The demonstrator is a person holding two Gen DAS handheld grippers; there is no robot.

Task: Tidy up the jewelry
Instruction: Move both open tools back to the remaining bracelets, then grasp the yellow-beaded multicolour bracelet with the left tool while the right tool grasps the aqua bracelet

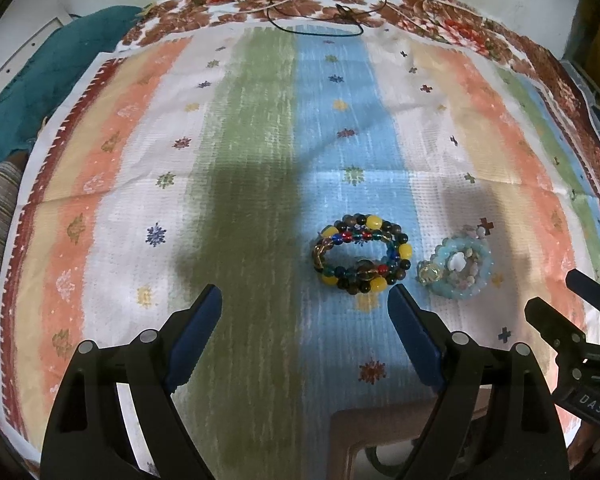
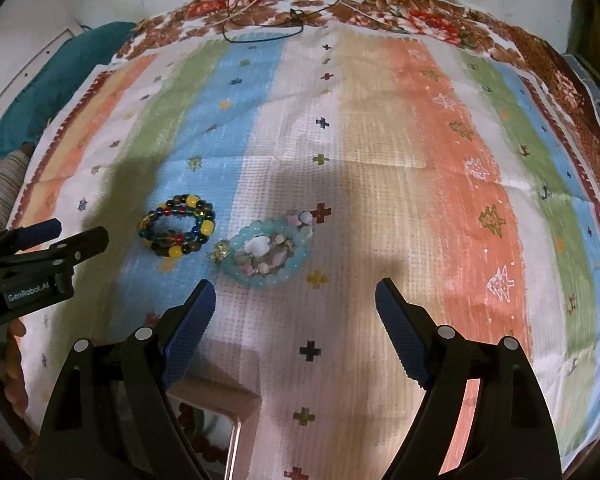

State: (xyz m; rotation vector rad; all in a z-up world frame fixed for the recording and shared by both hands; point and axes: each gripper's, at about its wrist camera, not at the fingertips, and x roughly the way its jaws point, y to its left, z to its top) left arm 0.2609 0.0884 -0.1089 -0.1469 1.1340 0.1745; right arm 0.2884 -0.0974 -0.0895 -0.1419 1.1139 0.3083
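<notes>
A dark beaded bracelet with yellow beads (image 1: 362, 254) lies coiled on the blue stripe of the cloth; it also shows in the right wrist view (image 2: 178, 231). Next to it on the right lies a pale blue beaded bracelet with shell charms (image 1: 458, 268), also in the right wrist view (image 2: 269, 254). My left gripper (image 1: 306, 308) is open and empty, just short of the dark bracelet. My right gripper (image 2: 294, 300) is open and empty, just short of the pale blue bracelet. Each gripper shows in the other's view, the right gripper (image 1: 568, 300) at the right edge and the left gripper (image 2: 76, 236) at the left edge.
A striped patterned cloth (image 1: 260, 128) covers the table. A pinkish box or tray edge (image 2: 220, 404) sits under my right gripper at the near edge, also in the left wrist view (image 1: 384, 420). Thin black and cream cords (image 1: 320, 12) lie at the far edge. A teal cloth (image 1: 40, 92) lies far left.
</notes>
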